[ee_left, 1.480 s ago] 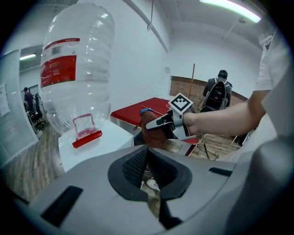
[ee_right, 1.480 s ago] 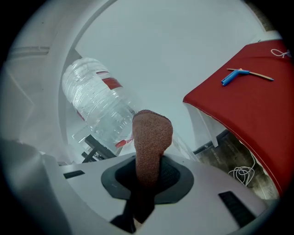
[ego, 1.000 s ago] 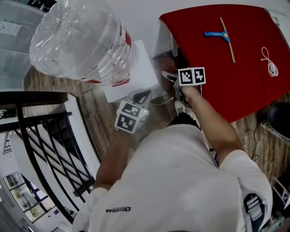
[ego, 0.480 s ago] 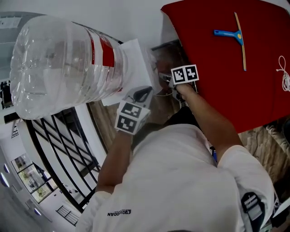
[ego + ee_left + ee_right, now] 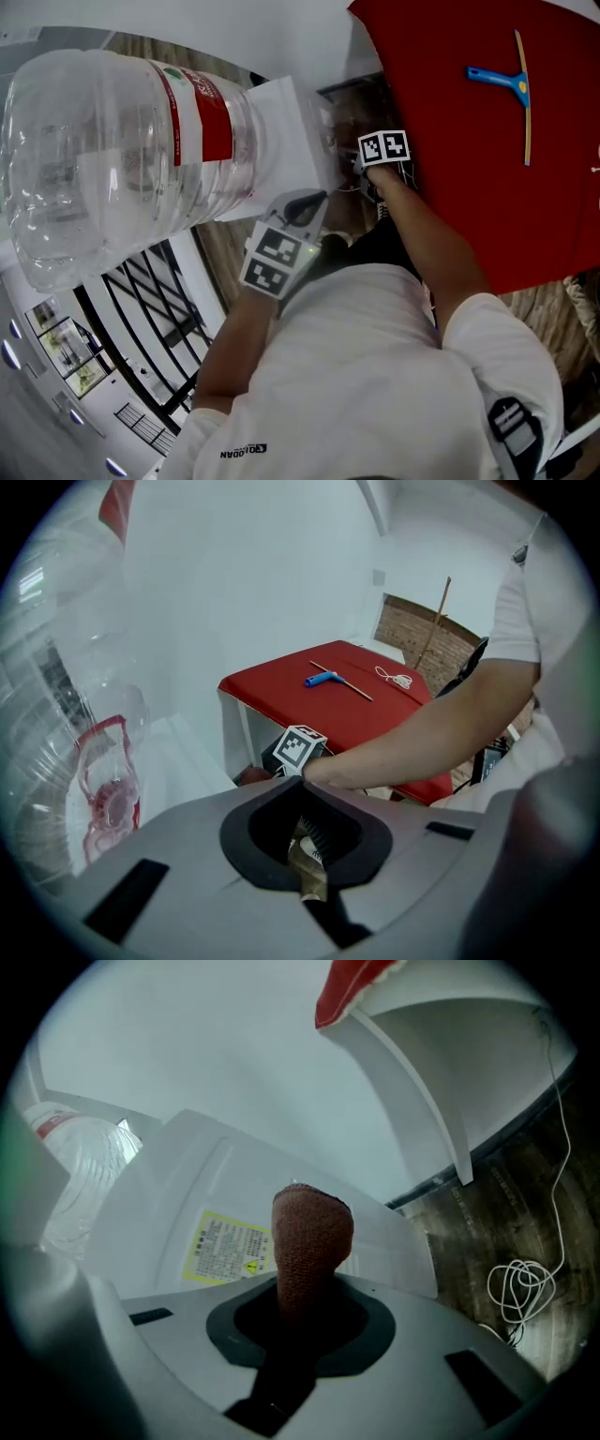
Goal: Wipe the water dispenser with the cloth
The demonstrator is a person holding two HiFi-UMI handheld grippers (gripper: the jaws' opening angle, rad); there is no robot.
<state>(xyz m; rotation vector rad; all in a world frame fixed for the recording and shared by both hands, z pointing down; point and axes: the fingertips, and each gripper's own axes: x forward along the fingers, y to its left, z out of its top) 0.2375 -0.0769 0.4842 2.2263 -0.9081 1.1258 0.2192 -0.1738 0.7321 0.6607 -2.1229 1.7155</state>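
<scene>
Wood-plank flooring (image 5: 548, 300) runs under a white wall, with a black metal railing (image 5: 141, 328) off to the person's left. At the right stands a red-topped table (image 5: 450, 141). On it lies a blue-handled squeegee with a long pale blade (image 5: 511, 82), well in from the corner nearest the dispenser. Just beside that corner and the table's side edge stands the white box-shaped water dispenser (image 5: 281, 141), topped by a large clear plastic bottle with a red label (image 5: 103, 159). The left gripper (image 5: 298, 201) hangs near the dispenser's body on the person's side, not touching it in the head view. In its own view its jaws look drawn together with nothing between them, though the tips are dim there. The right gripper (image 5: 281, 1354) reaches into the gap between the dispenser and the table's edge, its marker cube showing over the forearm in the head view. Its jaws are clamped on a reddish-brown knitted cloth (image 5: 311, 1241), which stands upright out of them in a rounded fold. The fold lies against or just in front of a white panel of the dispenser, next to a yellow warning label (image 5: 225, 1241); actual contact cannot be made out. A thin white cord (image 5: 520, 1293) lies coiled on the floor below the table's edge, well apart from the cloth.
</scene>
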